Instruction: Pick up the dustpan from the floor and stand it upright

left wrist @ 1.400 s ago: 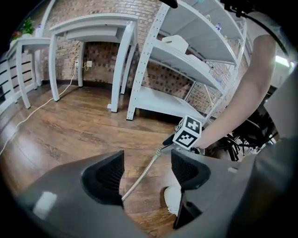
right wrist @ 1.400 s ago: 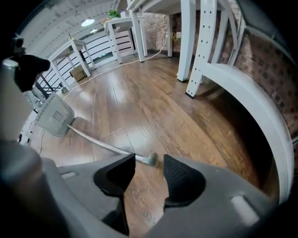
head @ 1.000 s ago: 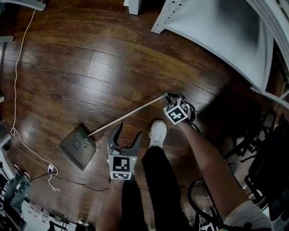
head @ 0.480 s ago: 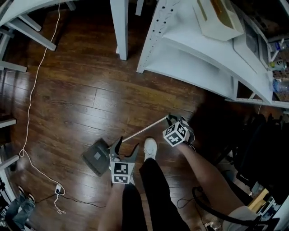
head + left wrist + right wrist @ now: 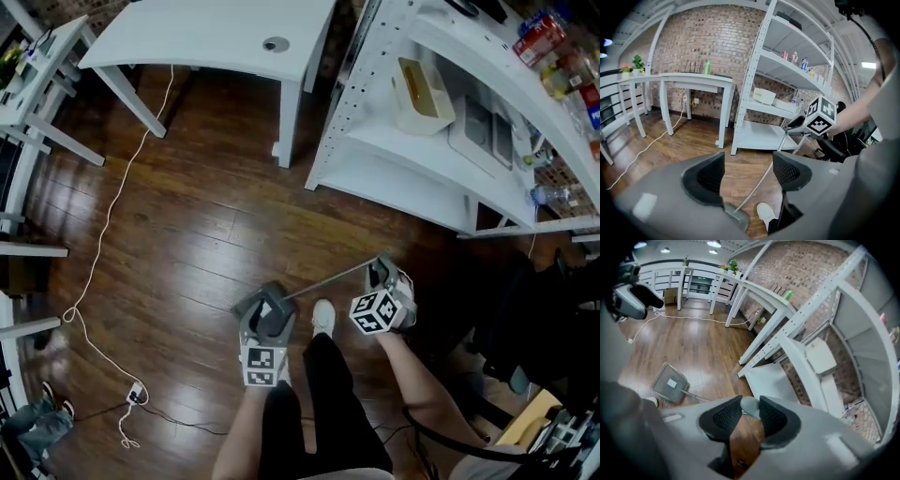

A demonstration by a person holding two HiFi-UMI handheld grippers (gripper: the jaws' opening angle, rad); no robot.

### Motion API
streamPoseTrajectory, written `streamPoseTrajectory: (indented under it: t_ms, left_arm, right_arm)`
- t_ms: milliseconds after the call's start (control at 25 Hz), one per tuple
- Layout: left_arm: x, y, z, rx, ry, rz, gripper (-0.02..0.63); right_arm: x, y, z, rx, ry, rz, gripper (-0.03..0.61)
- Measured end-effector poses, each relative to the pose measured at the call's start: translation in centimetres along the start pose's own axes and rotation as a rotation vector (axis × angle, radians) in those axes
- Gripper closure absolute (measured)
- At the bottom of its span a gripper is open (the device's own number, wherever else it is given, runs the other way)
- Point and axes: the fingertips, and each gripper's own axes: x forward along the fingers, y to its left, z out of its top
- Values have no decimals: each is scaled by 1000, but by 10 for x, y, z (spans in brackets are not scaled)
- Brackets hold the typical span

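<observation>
One-handed, pinched dustpan [image 5: 670, 383] by handle tip [image 5: 750, 405] in right gripper [image 5: 750, 416], jaws opening, to dangle it lower-left; poised empty left gripper [image 5: 750, 171], closing, as steadier

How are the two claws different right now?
The right claw grips the dustpan handle, jaws easing open; the left claw grips nothing, jaws apart. The right claw is at the handle's tip; the left claw is over the pan. Both carry marker cubes.

The head view looks steeply down from high over the wooden floor [image 5: 187, 234], the left gripper view faces almost level at the nearby white shelving rack [image 5: 761, 133], and the right gripper view tilts floorward, all three sharing rack and dustpan [image 5: 670, 383].
</observation>
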Motion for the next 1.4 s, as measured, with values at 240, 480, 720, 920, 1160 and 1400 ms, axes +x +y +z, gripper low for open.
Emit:
streamPoseTrajectory:
  t_ms: [240,480,720,920,1160,1400]
  left_arm:
    - [-80,30,1,-37,-44,95,274]
    - [-169,53,-19,-83,-61,176,278]
    - [-240,65,-31,-111,-97,256,279]
    - [-294,71,-27,-117,-147,273,278]
    - [-326,65,-26,-77,-182,229,278]
    - [-350,40,-11,-19,-238,191,272]
  right_arm:
    - [-76,48,41,-88,-45,-106,472]
    - [-135,121,88,-223,-133,-120,448]
    - [-173,184,126,-278,-197,-31,446]
    - [-202,241,148,-296,-212,48,435]
    - [-238,293,156,-321,-240,169,373]
    - [-320,294,138,-14,-368,343,351]
